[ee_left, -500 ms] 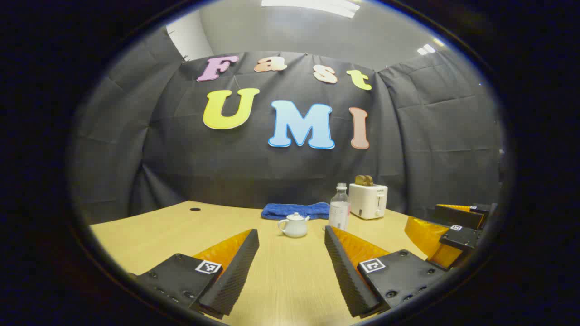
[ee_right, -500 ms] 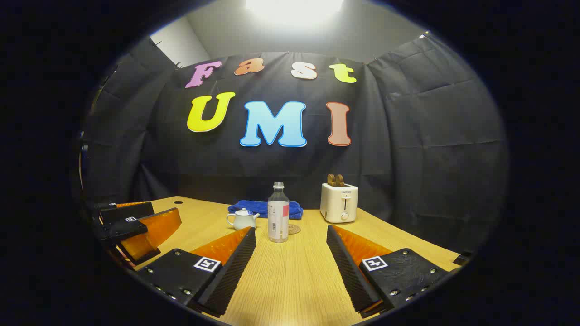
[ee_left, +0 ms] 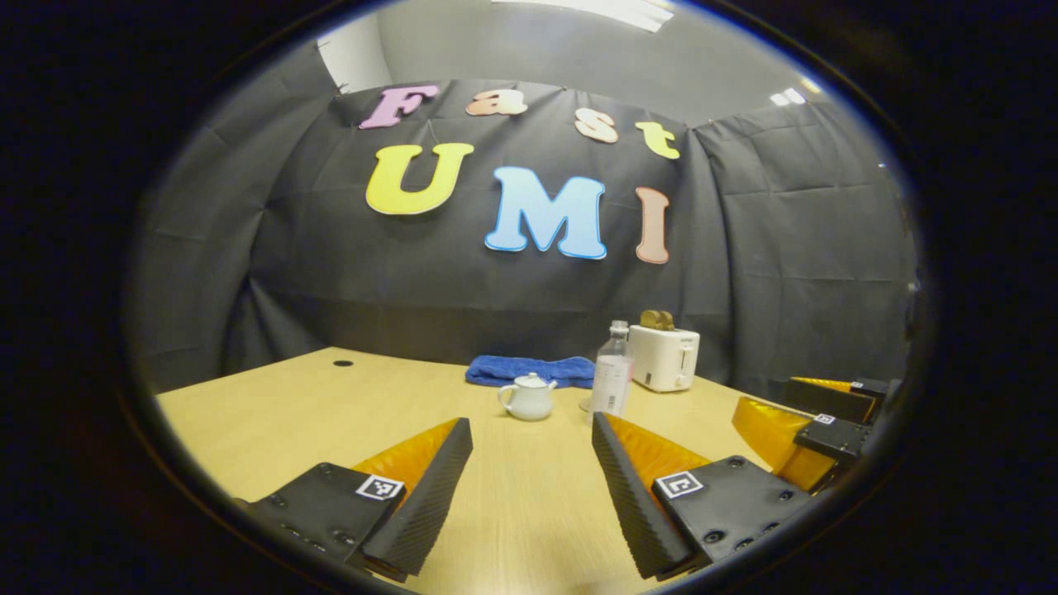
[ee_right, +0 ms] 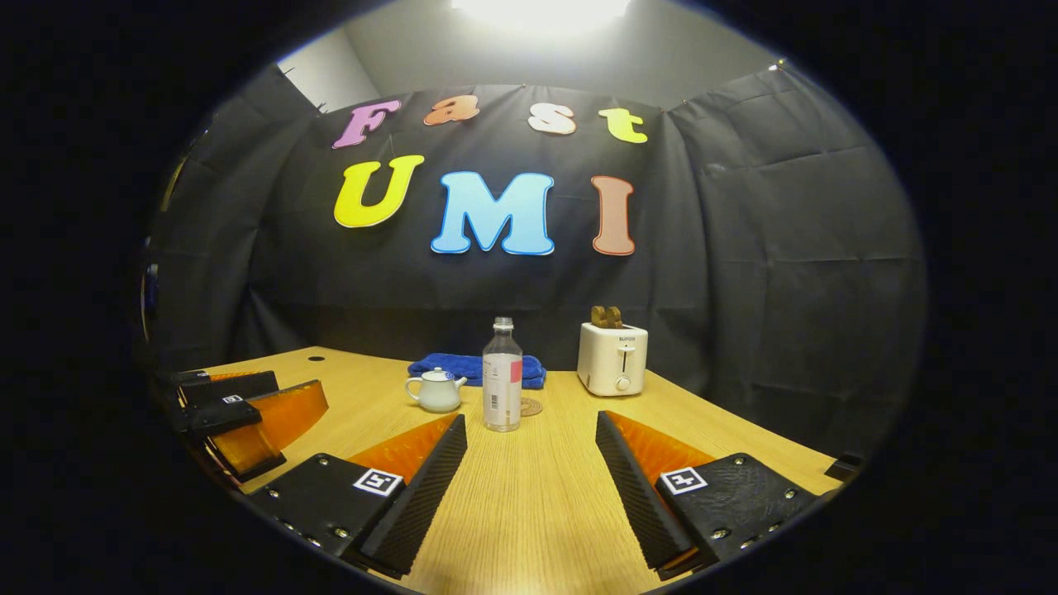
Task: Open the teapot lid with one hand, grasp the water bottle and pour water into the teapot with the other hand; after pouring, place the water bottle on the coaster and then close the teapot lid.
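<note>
A small white teapot (ee_left: 526,398) (ee_right: 434,391) with its lid on stands mid-table. Right of it stands a clear water bottle (ee_left: 612,378) (ee_right: 502,377), upright and capped. A round coaster (ee_right: 531,406) lies just behind the bottle to its right. My left gripper (ee_left: 529,430) is open over the near table, well short of the teapot. My right gripper (ee_right: 529,426) is open too, with the bottle ahead between its fingers but far off. Each gripper shows at the edge of the other's view: the right gripper (ee_left: 814,421) and the left gripper (ee_right: 240,413).
A folded blue towel (ee_left: 531,369) (ee_right: 475,368) lies behind the teapot. A white toaster (ee_left: 664,356) (ee_right: 612,358) with bread in it stands at the back right. The wooden table (ee_left: 273,413) has a small hole (ee_left: 342,363) at the far left. Black cloth walls surround it.
Both views have tilted: the teapot, bottle and toaster sit slightly higher in frame and a bit smaller. Both grippers stay open; nothing on the table has moved.
</note>
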